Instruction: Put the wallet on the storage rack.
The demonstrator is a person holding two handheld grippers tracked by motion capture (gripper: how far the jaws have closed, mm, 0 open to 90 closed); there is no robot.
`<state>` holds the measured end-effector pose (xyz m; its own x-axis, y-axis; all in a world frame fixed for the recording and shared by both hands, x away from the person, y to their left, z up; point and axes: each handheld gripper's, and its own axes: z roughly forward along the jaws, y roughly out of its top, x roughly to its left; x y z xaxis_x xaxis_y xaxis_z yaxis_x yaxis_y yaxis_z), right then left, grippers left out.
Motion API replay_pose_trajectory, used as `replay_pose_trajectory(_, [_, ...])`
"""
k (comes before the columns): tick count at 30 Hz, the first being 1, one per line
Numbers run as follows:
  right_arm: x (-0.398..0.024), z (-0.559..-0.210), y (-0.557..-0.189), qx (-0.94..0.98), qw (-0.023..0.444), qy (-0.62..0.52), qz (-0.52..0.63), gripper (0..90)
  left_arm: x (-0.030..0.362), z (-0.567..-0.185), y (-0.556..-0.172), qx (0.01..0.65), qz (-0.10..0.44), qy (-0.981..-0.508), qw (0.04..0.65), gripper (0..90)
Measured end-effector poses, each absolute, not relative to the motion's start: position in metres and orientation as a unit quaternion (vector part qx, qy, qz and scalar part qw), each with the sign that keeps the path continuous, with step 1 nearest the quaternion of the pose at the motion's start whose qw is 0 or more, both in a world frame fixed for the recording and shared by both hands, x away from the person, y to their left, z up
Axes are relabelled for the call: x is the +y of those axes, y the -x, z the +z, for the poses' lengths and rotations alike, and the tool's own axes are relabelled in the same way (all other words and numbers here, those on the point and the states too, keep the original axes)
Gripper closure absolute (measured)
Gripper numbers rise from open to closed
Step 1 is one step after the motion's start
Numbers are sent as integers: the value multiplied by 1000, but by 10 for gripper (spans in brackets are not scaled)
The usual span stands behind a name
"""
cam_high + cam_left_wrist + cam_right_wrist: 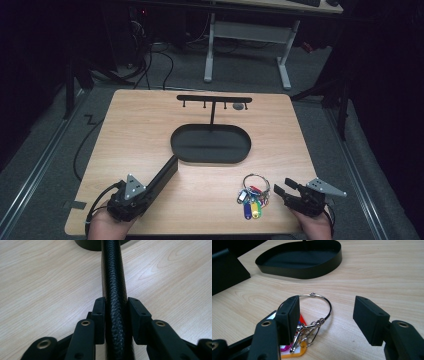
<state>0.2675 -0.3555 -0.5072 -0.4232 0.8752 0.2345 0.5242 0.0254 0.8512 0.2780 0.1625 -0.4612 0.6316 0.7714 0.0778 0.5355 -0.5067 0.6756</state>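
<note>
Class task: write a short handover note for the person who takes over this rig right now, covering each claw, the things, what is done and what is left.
Left claw: shut on the black textured bar, whose far end reaches the black oval tray.
Right claw: open, poised at the key ring; nothing gripped.
Things: the key bunch with coloured tags lies on the table in front of the tray; the hook rack stands behind the tray.
Done: bar gripped.
Left: probably close on the ring, lift the keys and hang them on a hook or set them in the tray.
</note>
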Motion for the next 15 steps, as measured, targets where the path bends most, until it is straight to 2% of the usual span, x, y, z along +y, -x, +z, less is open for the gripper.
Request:
replay_pose_trajectory(5, [-359,-509,-266,680,174,-521,486,390,158,-461,-278,358,191,-863,302,651])
replay_pose_trajectory(15, [-361,-510,-264,679,175,-522,486,392,149,-451,-285,336,188,-884,266,635])
